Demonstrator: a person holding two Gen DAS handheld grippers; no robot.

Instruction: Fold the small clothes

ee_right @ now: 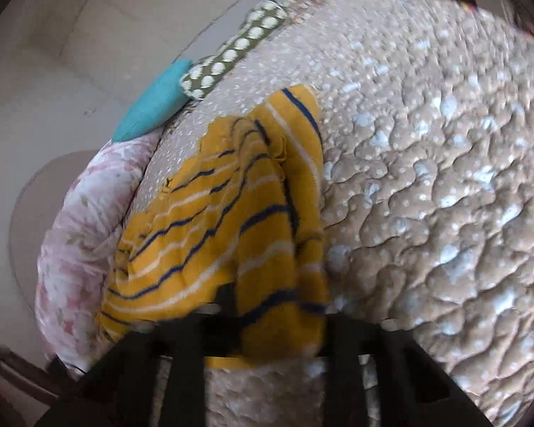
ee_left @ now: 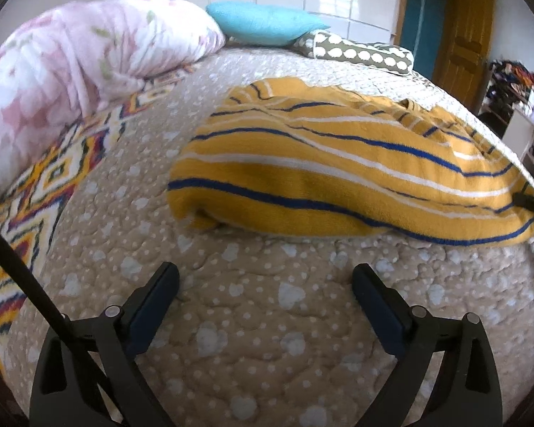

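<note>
One striped garment (ee_left: 338, 163) beyond the splayed, empty left gripper (ee_left: 265, 284), right gripper (ee_right: 267, 320) pinching its edge

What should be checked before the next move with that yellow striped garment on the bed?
1. Right gripper shut on the yellow striped garment: ok, cloth sits between its fingers.
2. Left gripper open and empty: ok.
3. Garment lying flat: not ok, bunched and wrinkled.
4. Bare quilt in front of the left gripper: ok.
5. Floral duvet apart from the garment: ok.
6. How much cloth is pinched: cannot tell, blurred.
</note>
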